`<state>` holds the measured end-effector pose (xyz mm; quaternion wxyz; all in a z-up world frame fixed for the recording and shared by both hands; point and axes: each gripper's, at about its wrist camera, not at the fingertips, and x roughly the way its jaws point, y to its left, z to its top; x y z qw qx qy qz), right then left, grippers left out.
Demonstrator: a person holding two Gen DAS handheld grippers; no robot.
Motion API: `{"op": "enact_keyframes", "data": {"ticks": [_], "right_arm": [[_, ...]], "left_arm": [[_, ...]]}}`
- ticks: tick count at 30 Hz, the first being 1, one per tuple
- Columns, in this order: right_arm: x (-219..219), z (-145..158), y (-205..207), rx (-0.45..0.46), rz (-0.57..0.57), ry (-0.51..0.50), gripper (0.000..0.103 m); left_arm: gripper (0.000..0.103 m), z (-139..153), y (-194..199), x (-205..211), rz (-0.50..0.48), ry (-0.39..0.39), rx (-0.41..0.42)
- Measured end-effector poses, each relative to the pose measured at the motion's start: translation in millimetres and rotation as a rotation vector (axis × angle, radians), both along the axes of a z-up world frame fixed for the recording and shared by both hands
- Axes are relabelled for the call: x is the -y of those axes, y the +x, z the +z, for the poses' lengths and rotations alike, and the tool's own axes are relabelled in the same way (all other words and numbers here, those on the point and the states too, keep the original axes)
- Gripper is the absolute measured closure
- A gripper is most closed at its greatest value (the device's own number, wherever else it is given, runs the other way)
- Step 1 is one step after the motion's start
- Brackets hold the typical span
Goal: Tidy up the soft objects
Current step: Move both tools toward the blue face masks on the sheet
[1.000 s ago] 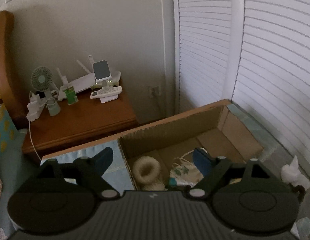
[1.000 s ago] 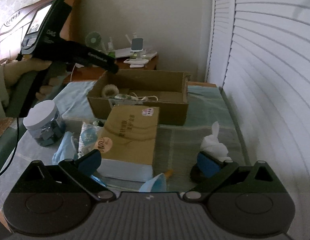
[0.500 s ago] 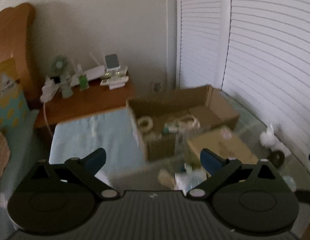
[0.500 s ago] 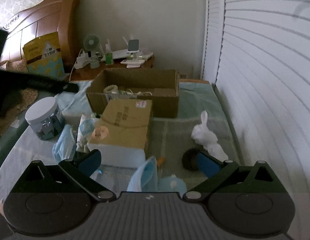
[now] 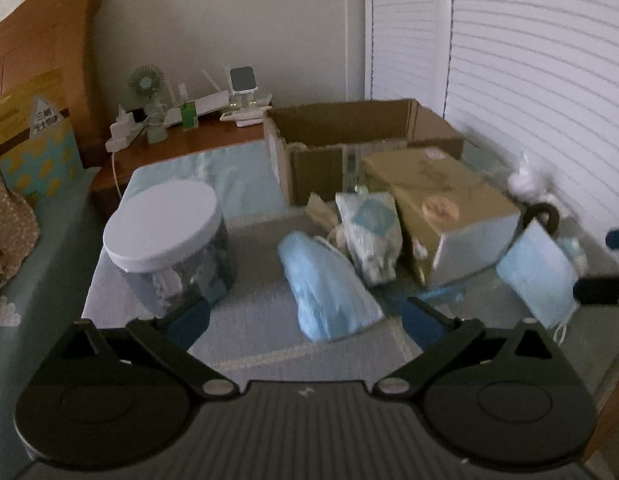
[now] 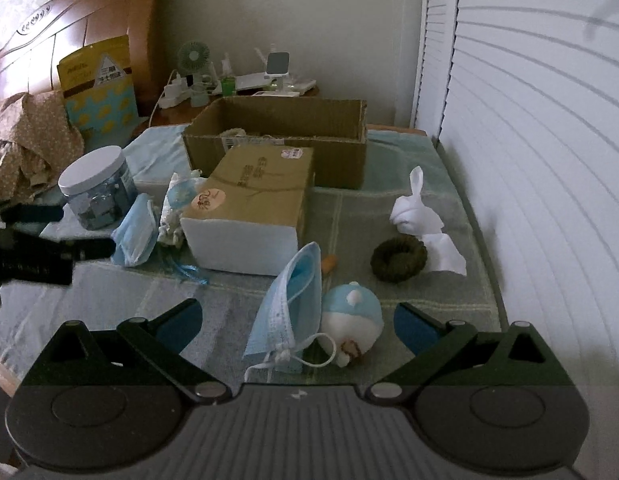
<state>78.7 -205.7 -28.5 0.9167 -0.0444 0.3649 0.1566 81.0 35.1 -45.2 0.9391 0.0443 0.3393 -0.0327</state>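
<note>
The open cardboard box [image 5: 341, 148] sits at the back of the bed. My left gripper [image 5: 305, 316] is opening wide, holding nothing. I should come straight down over the blue masks [image 5: 325, 284], then squeeze gently.

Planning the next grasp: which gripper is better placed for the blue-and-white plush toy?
Right. The right gripper is open with the plush toy between its fingers; the left gripper, jaws opening, faces the face-mask stack.

On the bed, an open carton [image 6: 275, 136] stands at the back — a closed box [image 6: 249, 200] just before it, a jar [image 6: 95, 188] to the left, a hair ring [image 6: 397, 260] right.
</note>
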Motion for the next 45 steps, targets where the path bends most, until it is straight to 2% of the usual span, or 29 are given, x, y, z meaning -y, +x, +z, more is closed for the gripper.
{"op": "enact_keyframes", "data": {"ticks": [8,20,32,45], "right_arm": [[-17.5,-1.7,1.0,-0.005,0.092,0.008,0.0],[-55.7,-14.9,5.9,-0.063,0.203,-0.03,0.0],[-93.6,-4.9,-5.1,-0.063,0.322,-0.054,0.0],[-72.0,6.6,-3.6,-0.026,0.231,-0.088,0.0]], "left_arm": [[0.001,-17.7,-2.1,-0.7,0.029,-0.031,-0.048],[0.001,-21.1,-5.2,-18.8,0.061,-0.067,-0.057],[0.001,-22.3,-8.1,-36.5,0.049,-0.118,-0.068],[0.001,-22.6,-5.7,-32.4,0.019,-0.134,-0.065]]}}
